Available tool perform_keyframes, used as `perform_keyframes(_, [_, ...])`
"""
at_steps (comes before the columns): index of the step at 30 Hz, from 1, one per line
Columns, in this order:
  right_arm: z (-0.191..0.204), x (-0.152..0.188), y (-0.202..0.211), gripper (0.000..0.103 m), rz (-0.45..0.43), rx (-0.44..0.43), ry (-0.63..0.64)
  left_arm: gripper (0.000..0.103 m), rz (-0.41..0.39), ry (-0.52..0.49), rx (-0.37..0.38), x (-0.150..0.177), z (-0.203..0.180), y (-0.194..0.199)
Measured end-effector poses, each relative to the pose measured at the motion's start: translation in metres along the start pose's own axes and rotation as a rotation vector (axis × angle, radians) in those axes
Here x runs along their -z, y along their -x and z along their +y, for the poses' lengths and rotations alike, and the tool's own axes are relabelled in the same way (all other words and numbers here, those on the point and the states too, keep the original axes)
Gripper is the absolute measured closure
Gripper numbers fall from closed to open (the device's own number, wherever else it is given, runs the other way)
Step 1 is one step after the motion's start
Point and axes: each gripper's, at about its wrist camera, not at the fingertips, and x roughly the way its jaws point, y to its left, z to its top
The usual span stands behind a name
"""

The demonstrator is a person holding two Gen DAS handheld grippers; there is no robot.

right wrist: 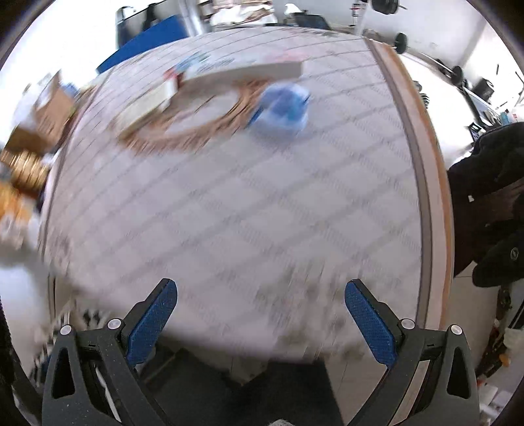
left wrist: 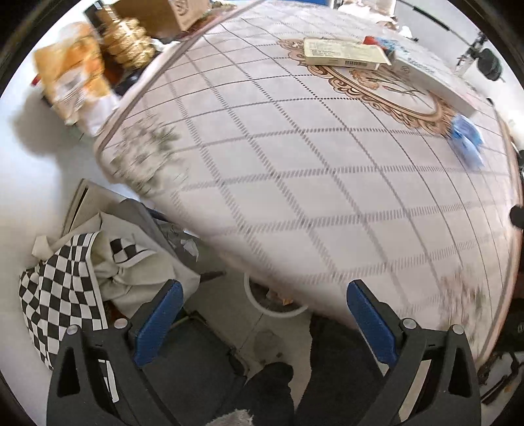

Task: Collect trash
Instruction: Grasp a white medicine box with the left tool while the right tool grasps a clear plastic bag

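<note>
A crumpled blue wrapper [left wrist: 466,139] lies on the table [left wrist: 294,164] at the far right in the left wrist view; in the blurred right wrist view the same blue wrapper [right wrist: 283,105] lies ahead near the table's middle. My left gripper [left wrist: 263,296] is open and empty, held over the table's near edge above a white bin [left wrist: 278,306] on the floor. My right gripper [right wrist: 260,293] is open and empty over the table's near edge, well short of the wrapper.
A beige box [left wrist: 344,54] and a long white box [left wrist: 432,82] lie at the table's far side. A checkered cloth [left wrist: 62,291] lies on a chair at left. Bags and a cardboard box [left wrist: 170,13] stand beyond the table's left edge. Dark clothing [right wrist: 491,203] hangs at right.
</note>
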Motion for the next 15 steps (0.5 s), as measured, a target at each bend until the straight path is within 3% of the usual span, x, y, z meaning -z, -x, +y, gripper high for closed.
perform_keyframes(7, [-0.028,-0.127,-0.089,0.000,0.090,0.022,-0.097,0.001,0.125,0.069,-0.023,-0.091,-0.044,-0.047])
perform_keyframes(13, [-0.017,-0.182,-0.141,0.026,0.171,0.020,-0.094,0.001,0.184,0.175,0.018,-0.161,-0.064,-0.064])
perform_keyframes(14, [-0.014,-0.186,-0.143,0.033,0.176,0.038,-0.089,0.001,0.193,0.199,0.033,-0.169,-0.065,-0.064])
perform_keyframes(15, [-0.009,-0.193,-0.142,0.049,0.172,0.041,-0.086,0.001,0.211,0.247,0.068,-0.186,-0.065,-0.066])
